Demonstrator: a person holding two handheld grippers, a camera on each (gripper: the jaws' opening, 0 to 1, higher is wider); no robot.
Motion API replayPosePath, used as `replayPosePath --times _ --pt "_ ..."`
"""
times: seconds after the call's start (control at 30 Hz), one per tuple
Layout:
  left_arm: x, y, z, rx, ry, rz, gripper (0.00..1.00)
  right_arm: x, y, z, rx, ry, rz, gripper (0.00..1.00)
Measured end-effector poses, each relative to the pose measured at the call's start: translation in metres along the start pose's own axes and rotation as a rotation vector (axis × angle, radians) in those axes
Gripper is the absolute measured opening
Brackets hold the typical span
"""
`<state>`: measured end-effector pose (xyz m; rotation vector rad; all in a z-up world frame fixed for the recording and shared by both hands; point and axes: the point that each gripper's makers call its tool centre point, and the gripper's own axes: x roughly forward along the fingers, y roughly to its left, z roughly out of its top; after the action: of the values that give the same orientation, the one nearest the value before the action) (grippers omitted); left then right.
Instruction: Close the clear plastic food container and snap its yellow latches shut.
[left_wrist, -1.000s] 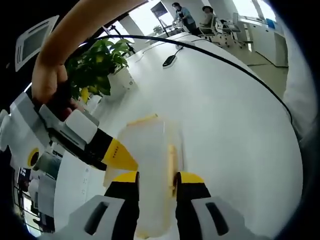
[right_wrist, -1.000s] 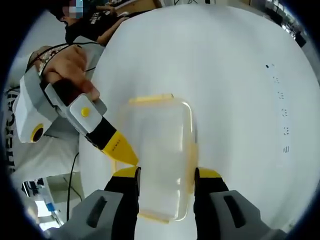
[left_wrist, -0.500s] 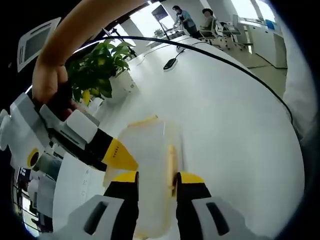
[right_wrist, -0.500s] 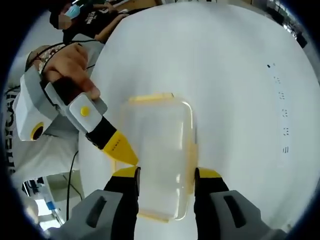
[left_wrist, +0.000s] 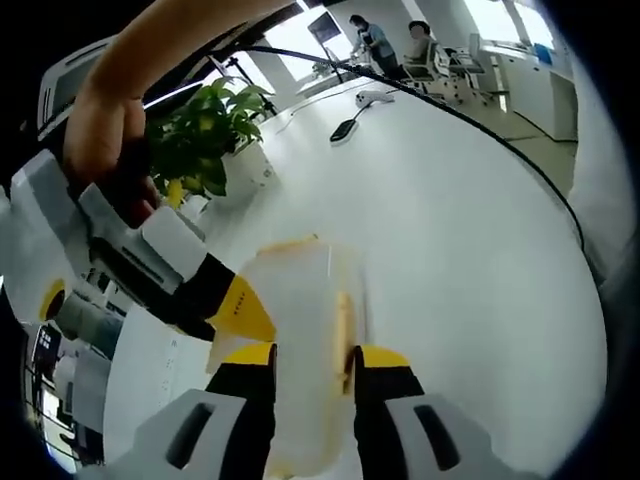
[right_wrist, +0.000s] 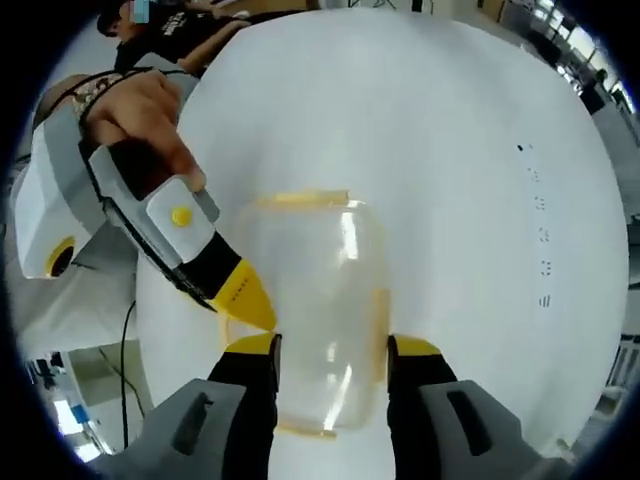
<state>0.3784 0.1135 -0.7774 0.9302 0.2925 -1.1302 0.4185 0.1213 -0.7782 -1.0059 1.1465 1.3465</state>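
Observation:
The clear plastic container (left_wrist: 300, 295) lies on the white table (left_wrist: 470, 260) with its lid on. A yellow latch (left_wrist: 343, 320) runs along its right side and another (left_wrist: 287, 242) along its far end. My left gripper (left_wrist: 313, 358) is shut on the container, and its right jaw rests against the side latch. In the right gripper view my right gripper (right_wrist: 332, 348) clamps the same container (right_wrist: 320, 290) beside a yellow latch (right_wrist: 381, 320). In each view a hand brings the other gripper in from the left, and one yellow fingertip (left_wrist: 243, 308) (right_wrist: 245, 297) touches the box's left edge.
A potted plant (left_wrist: 200, 140) stands at the table's far left. A black cable (left_wrist: 480, 140) and a small black device (left_wrist: 345, 128) lie further back. People sit beyond the table (left_wrist: 375, 35). A person in a dark shirt (right_wrist: 190, 25) is at the table's edge.
Both views have tilted slightly. The container and both grippers keep their places and their hold.

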Motion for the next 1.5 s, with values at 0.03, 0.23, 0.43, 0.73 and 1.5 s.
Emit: replayPosePath --times 0.03,0.23,0.43,0.73,1.5 --pt "0.0 0.0 0.0 -0.013 -0.009 0.003 0.23 -0.001 0.0 0.0 -0.002 -0.008 -0.014 0.39" --pt "-0.014 0.004 0.0 -0.193 -0.036 -0.04 0.33 -0.009 -0.007 -0.006 -0.01 -0.038 -0.107 0.45" --pt "-0.034 0.028 -0.015 -0.207 -0.011 -0.023 0.66 -0.029 -0.011 -0.01 0.006 -0.16 -0.124 0.53" --pt "-0.034 0.054 -0.026 -0.268 -0.014 -0.033 0.93 -0.029 0.007 -0.05 0.059 -0.218 -0.125 0.72" --pt "0.005 0.027 -0.056 -0.256 0.125 -0.238 0.94 0.016 0.005 -0.06 0.088 -0.327 -0.063 0.99"
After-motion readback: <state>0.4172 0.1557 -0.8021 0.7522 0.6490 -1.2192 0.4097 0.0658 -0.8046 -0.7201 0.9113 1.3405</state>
